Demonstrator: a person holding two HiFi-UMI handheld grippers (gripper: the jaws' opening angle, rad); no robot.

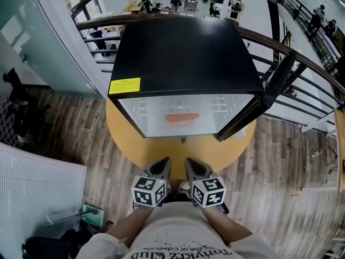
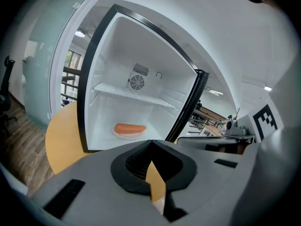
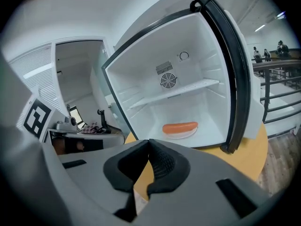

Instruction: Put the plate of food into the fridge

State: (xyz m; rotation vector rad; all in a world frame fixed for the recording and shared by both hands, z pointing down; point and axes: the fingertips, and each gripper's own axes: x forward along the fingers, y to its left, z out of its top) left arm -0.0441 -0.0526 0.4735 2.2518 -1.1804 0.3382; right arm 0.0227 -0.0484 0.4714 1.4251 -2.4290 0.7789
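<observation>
Sausage (image 1: 181, 117) on plate (image 2: 128, 134) crosswise in fridge (image 1: 183, 53) | left tool (image 2: 150, 142), right tool (image 3: 149, 141) closed, empty

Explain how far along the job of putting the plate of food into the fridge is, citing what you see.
Done: the plate of food sits on the floor of the fridge, under the shelf. In hand: nothing; the left gripper and right gripper are both shut and empty, near the person's body. Left: the door stands open, so closing it is probably the only step remaining.
</observation>
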